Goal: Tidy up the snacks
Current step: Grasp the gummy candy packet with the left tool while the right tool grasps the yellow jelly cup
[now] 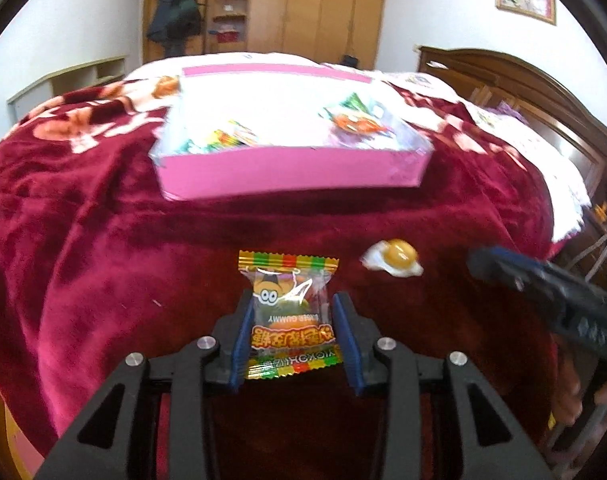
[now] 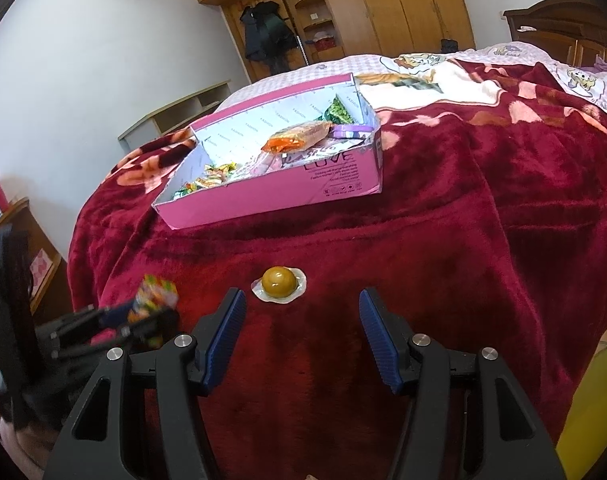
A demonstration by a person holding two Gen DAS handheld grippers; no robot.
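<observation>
Left wrist view: your left claw (image 1: pixel 291 336) clamps the gummy packet (image 1: pixel 289 312) on the bed (image 1: pixel 103 240), though its slick wrapper may slip; right wrist view: your right claw (image 2: pixel 303 336) stands apart near the egg candy (image 2: pixel 278 283), the pink box (image 2: pixel 271 196) holding assorted snacks.

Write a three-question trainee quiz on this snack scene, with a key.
1. True or false: the pink box already holds snacks.
2. Which gripper has the gummy packet between its fingers? A left B right
3. What lies on the red blanket ahead of the right gripper?

Key: 1 true. 2 A, the left gripper. 3 The egg-shaped candy.
</observation>
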